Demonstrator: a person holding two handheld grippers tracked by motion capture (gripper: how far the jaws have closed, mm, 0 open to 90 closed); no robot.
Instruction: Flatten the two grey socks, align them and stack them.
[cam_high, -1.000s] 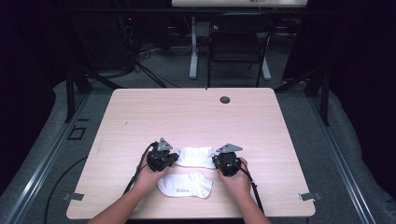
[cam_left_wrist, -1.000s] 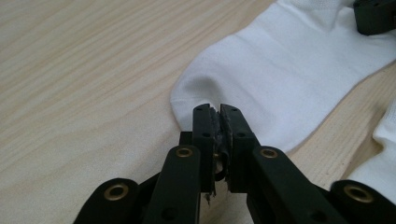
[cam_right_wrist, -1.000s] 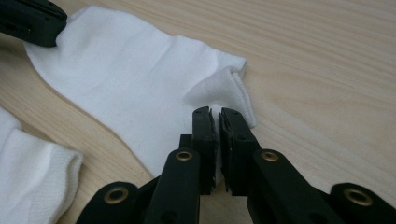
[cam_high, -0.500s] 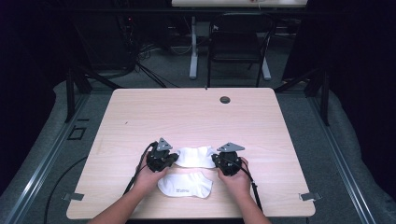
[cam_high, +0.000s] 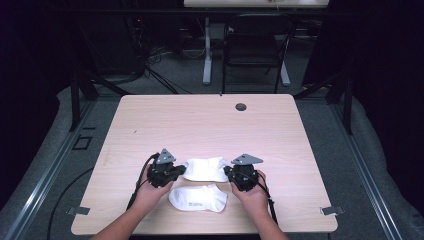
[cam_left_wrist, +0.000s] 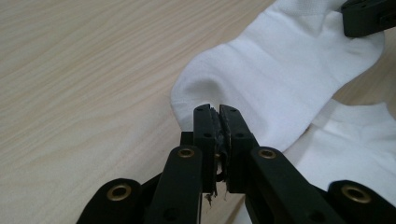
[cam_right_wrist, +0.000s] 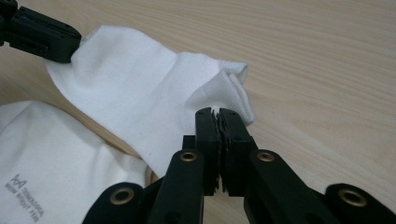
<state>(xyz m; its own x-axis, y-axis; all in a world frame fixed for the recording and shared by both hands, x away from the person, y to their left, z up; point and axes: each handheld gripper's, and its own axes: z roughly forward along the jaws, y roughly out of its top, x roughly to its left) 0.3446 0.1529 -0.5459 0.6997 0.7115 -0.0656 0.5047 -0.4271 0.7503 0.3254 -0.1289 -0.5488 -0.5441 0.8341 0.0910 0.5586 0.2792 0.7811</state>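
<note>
Two white ankle socks are on the light wooden table (cam_high: 210, 125). One sock (cam_high: 205, 169) is stretched between both grippers and raised a little off the wood. My left gripper (cam_high: 184, 172) is shut on its rounded end (cam_left_wrist: 280, 79), the jaws (cam_left_wrist: 216, 112) pinching the fabric edge. My right gripper (cam_high: 227, 174) is shut on the ribbed cuff end (cam_right_wrist: 140, 93), its jaws (cam_right_wrist: 216, 114) closed on the cloth. The second sock (cam_high: 198, 198) lies flat just nearer the person, with small grey print showing (cam_right_wrist: 46, 158).
A dark round grommet (cam_high: 241, 106) sits near the table's far edge. Beyond the table stand a chair (cam_high: 252, 55) and a desk leg (cam_high: 206, 50) on a dark floor. Bare tabletop stretches toward the far side and both sides.
Both hands have lifted slightly with the held sock, which now hangs apart from the lower sock instead of resting against it. Both grippers stay shut.
</note>
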